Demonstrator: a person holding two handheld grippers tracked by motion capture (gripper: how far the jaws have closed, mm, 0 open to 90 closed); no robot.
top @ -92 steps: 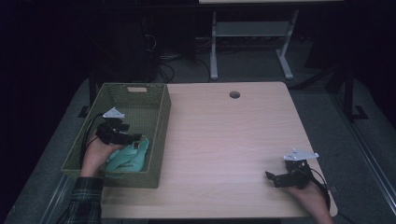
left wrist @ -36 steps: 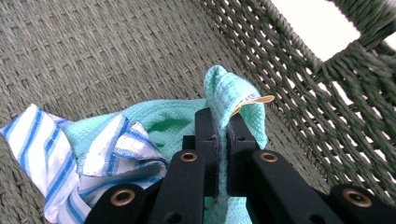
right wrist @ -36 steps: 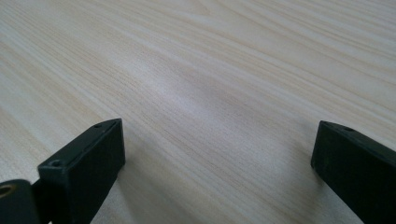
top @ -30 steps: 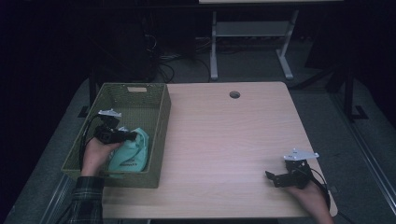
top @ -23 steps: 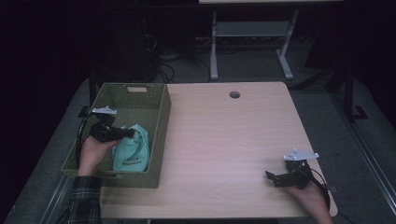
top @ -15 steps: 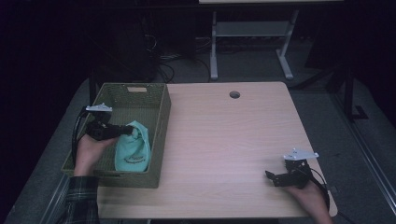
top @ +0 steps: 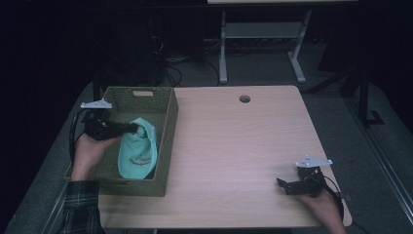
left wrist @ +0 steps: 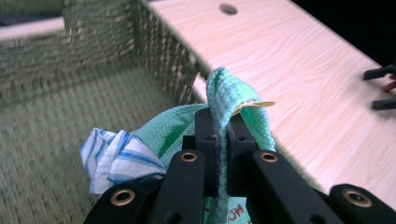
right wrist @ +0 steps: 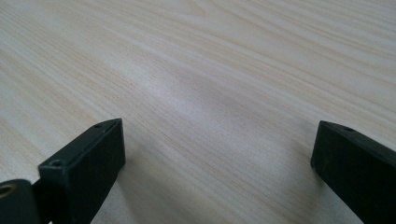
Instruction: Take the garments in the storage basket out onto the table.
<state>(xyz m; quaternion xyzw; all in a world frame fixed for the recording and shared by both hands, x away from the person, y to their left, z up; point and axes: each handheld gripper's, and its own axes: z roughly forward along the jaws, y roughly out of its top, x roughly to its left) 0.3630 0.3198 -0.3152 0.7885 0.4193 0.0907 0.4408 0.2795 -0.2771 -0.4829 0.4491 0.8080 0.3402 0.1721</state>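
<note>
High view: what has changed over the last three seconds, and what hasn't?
The left gripper, shut on an edge of the green woven cloth, has lifted it from lying low in the olive wicker basket, so it now hangs by a pinched fold. A blue-striped white cloth sits beside it. The right gripper stayed open, resting on the wooden table.

In the left gripper view, the left hand-held gripper (left wrist: 223,140) covers the lower part of the green cloth (left wrist: 219,93), whose bottom is cut off by the picture's lower edge; print on it near that edge is too cropped to read. Left of the jaws, a blue-striped white cloth (left wrist: 114,156) is half hidden behind them. The basket (left wrist: 70,60) beyond is blurred. In the high view the cloth's lettering is too small to read.
</note>
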